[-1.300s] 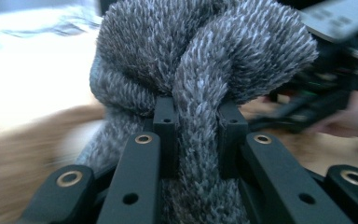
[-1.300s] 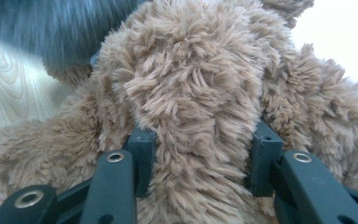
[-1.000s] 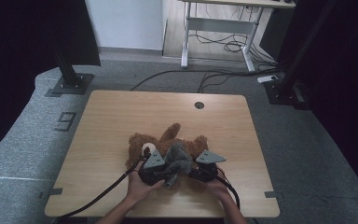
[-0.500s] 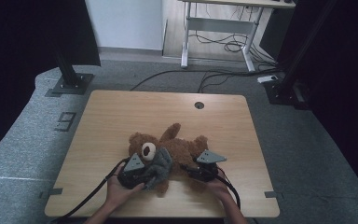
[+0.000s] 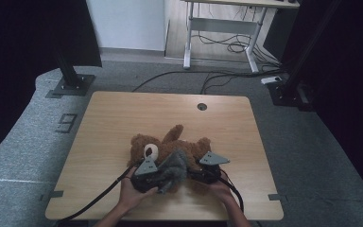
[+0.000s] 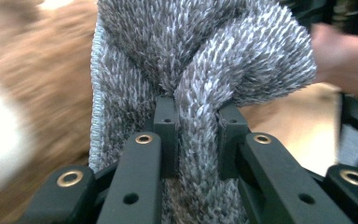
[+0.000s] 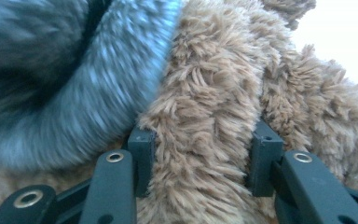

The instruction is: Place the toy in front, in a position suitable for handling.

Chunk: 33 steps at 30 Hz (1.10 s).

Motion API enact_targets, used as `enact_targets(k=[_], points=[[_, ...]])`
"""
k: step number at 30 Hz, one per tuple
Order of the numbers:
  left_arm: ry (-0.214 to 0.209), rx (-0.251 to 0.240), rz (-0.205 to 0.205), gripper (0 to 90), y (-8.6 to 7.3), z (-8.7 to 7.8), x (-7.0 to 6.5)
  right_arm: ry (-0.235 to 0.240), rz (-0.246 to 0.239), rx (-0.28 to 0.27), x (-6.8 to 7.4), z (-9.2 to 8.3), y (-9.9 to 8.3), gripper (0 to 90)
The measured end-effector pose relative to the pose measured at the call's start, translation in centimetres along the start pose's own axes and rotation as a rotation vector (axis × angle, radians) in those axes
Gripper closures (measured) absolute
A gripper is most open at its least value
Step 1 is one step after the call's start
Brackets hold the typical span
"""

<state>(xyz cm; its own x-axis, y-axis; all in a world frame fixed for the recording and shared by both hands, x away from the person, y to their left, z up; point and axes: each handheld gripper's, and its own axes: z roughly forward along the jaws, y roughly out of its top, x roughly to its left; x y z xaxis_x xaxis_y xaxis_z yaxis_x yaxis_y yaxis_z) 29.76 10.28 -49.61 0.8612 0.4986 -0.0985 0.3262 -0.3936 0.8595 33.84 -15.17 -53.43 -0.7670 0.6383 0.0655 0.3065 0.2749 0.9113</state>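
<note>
Since half a second ago the grey cloth (image 5: 172,169) is bunching more tightly over the teddy bear (image 5: 170,144), and the left gripper (image 6: 196,133) is sitting nearer the right gripper (image 7: 200,156). The left one's jaws are clamping a fold of the cloth; the bear's fur is lying just beyond it. The right one's jaws are pinching a limb of the bear, with the cloth touching beside them. Both are resting on the wooden table (image 5: 113,118).
</note>
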Motion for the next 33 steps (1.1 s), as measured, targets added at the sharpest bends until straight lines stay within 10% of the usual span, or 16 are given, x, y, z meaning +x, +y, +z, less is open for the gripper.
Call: enact_targets(k=[6,12,33], points=[[-0.042,0.063,0.032,74.5,0.2,3.3,-1.9,0.004,0.007,0.000,-0.1,0.0,0.0,55.1],[0.003,0.097,0.029,74.6,-0.6,3.0,-1.1,0.006,0.008,-0.001,-0.2,-0.1,-0.1,55.2],[0.208,0.063,-0.133,74.6,-7.0,-7.1,5.5,0.036,-0.012,-0.006,-0.4,-0.3,-0.3,55.4]])
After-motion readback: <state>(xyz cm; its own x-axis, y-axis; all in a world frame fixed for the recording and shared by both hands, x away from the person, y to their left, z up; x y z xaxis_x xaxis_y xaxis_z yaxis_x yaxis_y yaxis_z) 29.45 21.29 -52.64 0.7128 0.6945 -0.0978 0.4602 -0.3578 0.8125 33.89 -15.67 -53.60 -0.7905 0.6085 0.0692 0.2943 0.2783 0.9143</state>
